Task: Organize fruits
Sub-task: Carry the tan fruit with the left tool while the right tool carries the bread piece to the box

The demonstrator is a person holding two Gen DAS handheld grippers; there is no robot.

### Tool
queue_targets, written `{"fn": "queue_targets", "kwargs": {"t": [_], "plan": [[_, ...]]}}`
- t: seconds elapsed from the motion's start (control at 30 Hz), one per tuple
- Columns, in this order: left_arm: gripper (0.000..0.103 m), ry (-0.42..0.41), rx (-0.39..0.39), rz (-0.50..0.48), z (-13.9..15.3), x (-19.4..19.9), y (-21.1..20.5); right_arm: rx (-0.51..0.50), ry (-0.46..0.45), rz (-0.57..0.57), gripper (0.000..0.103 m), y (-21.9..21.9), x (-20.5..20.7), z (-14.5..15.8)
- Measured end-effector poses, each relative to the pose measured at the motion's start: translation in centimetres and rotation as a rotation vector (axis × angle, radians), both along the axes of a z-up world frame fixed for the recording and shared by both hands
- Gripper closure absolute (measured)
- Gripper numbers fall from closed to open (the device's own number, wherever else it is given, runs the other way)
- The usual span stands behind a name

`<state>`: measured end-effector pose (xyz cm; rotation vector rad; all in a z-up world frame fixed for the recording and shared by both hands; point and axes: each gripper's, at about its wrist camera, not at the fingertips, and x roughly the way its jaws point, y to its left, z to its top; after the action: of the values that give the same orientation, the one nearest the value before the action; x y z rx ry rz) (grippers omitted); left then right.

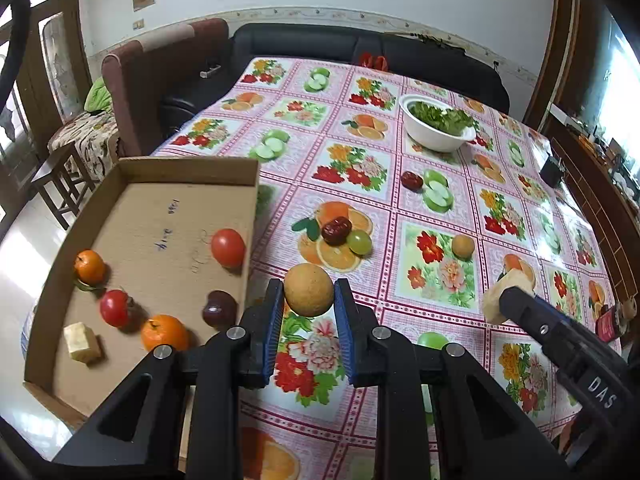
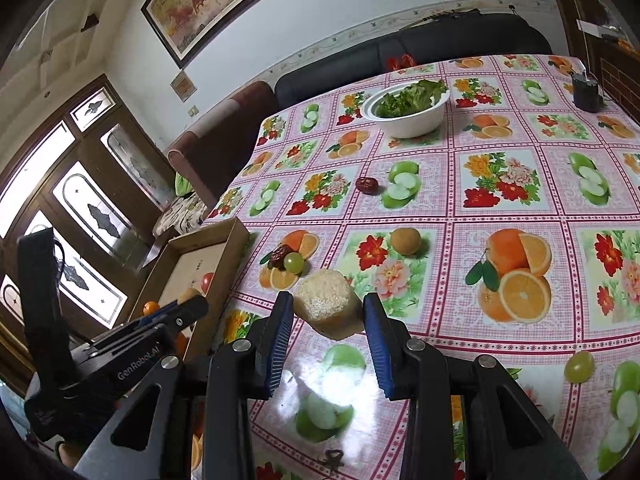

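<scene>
Both wrist views look forward, close above the shared tablecloth (image 1: 360,152).

I count two tangerines (image 1: 90,267) (image 1: 164,332), two tomatoes (image 1: 228,247) (image 1: 115,308) and one plum (image 1: 219,309). I see two pale chunks (image 1: 82,342) (image 2: 329,309), two tan round fruits (image 1: 308,290) (image 1: 463,246) and two red dates (image 1: 337,231) (image 1: 412,180). There are two green grapes (image 2: 294,262) (image 2: 579,366), one bowl (image 1: 434,136) and one box (image 1: 192,168).

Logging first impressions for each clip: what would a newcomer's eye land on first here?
Both tools are loaded: the left tool grips a round tan fruit, the right tool a pale cut chunk. Left of them, a cardboard tray holds sorted fruit above the loud fruit-print tablecloth.
</scene>
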<state>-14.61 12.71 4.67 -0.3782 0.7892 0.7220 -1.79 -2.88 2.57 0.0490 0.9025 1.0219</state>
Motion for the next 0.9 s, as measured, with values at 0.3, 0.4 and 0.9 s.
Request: {"fn": "queue_targets", "kwargs": {"t": [0.3, 0.4, 0.9], "plan": [[0.080, -0.010, 0.022, 0.027, 0.5, -1.3, 0.8, -0.013, -0.014, 0.047, 0.066, 1.6, -1.9, 0.3], [0.080, -0.009, 0.024, 0.038, 0.4, -1.7, 1.2, -0.016, -0.015, 0.059, 0.066, 2.0, -2.2, 0.3], [0.080, -0.006, 0.011, 0.078, 0.0, -2.9, 2.9, -0.030, -0.014, 0.098, 0.067, 3.7, -3.3, 0.2]]}}
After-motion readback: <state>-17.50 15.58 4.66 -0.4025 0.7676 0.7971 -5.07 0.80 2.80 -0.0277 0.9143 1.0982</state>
